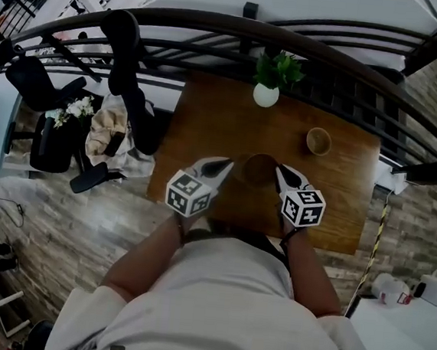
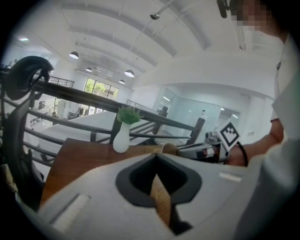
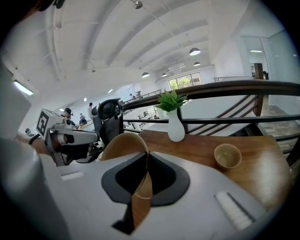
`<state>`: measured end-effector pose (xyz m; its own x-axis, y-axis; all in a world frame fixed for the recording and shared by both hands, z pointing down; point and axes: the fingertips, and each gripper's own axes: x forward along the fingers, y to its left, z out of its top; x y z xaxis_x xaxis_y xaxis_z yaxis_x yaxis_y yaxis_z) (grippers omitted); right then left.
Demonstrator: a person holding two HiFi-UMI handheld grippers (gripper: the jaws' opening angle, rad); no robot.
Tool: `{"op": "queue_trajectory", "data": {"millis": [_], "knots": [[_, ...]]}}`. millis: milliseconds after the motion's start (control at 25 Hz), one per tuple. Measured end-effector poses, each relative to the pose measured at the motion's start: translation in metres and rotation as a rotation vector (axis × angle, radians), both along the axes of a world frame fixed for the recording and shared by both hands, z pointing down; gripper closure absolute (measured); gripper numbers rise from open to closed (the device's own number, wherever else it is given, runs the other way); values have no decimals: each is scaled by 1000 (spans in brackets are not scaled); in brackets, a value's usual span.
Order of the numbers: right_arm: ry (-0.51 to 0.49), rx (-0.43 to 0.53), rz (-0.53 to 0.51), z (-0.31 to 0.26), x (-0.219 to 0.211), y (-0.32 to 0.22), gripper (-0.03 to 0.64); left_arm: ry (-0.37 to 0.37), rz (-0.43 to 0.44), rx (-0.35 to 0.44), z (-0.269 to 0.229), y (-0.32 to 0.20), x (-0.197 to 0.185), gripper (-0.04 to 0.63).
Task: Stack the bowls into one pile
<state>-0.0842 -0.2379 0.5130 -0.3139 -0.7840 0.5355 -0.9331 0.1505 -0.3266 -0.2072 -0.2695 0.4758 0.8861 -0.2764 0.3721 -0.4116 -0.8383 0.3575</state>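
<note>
A brown wooden bowl (image 1: 259, 169) hangs over the middle of the wooden table (image 1: 208, 123), held by its rim from both sides. My left gripper (image 1: 229, 165) is shut on its left rim; in the left gripper view a strip of wood (image 2: 161, 197) is pinched between the jaws. My right gripper (image 1: 279, 170) is shut on the right rim, and the bowl's wall (image 3: 121, 146) curves away to the left of the jaws (image 3: 146, 154). A smaller tan bowl (image 1: 319, 141) (image 3: 228, 155) stands upright alone at the table's right.
A white vase with a green plant (image 1: 266, 90) (image 3: 176, 127) (image 2: 121, 138) stands at the table's far edge. A dark railing (image 1: 217, 32) runs behind the table. A black chair (image 1: 127, 85) and a bag (image 1: 106, 133) stand to its left.
</note>
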Motion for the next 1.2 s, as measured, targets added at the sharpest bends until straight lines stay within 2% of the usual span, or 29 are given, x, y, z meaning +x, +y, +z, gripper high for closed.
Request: {"op": "queue_trajectory", "data": {"millis": [600, 1200], "knots": [[-44, -143, -88, 88, -2, -35, 595, -74, -80, -105, 84, -36, 0, 591], [-75, -208, -139, 162, -5, -53, 594, -110, -128, -198, 158, -37, 4, 591]]}}
